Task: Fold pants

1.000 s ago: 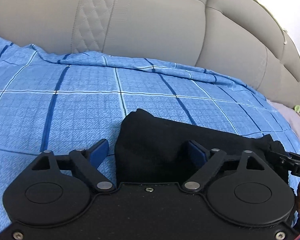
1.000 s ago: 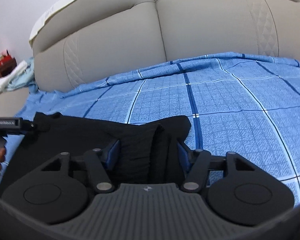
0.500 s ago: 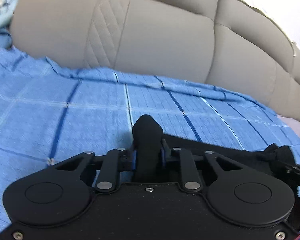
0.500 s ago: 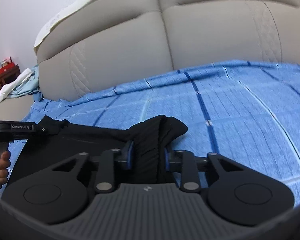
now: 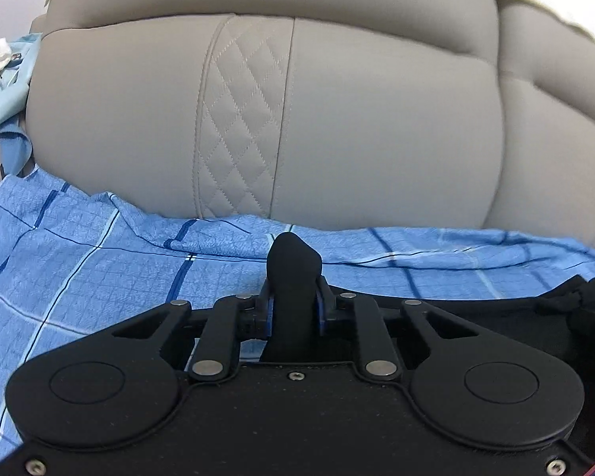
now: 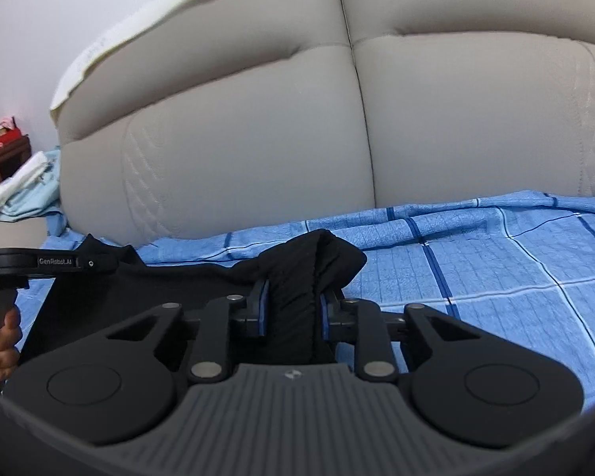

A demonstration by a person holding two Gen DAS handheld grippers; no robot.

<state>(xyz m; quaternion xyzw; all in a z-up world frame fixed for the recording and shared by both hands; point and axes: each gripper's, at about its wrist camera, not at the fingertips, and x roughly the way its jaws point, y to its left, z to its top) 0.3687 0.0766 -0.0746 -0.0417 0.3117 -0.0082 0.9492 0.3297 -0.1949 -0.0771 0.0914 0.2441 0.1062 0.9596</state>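
1. The left gripper [image 5: 293, 309] has its jaws clamped together on a bunched fold of the black pants [image 5: 293, 261]; the cloth sticks up in a rounded hump above the blue pads.
2. The right gripper [image 6: 291, 305] has its jaws clamped on another bunch of the pants [image 6: 317, 261], a thicker wad with a ribbed texture that bulges out to the right of the pads.
3. Between the two grips the pants stretch as a dark band; in the left wrist view it runs off to the right edge, where it ends in a knotted-looking lump held by the other tool.
4. In the right wrist view the band runs left to the left gripper [image 6: 99, 263], seen from the side with "GenRobot.AI" printed on it, and the person's left hand [image 6: 0, 345] wraps the handle below it.
5. The pants sit over a blue checked sheet [image 5: 79, 261] with dark and white lines; whether the stretched part touches the sheet or hangs above it I cannot tell.
6. The sheet is rumpled along its far edge, where it meets a padded beige headboard [image 5: 377, 127] with a strip of diamond stitching.
7. A pale cloth [image 6: 99, 43] lies along the top of the headboard.
8. At the far left of the right wrist view, light blue and white fabric [image 6: 27, 186] lies heaped beside the headboard, with a dark wooden shelf [image 6: 4, 158] carrying small red items behind it.
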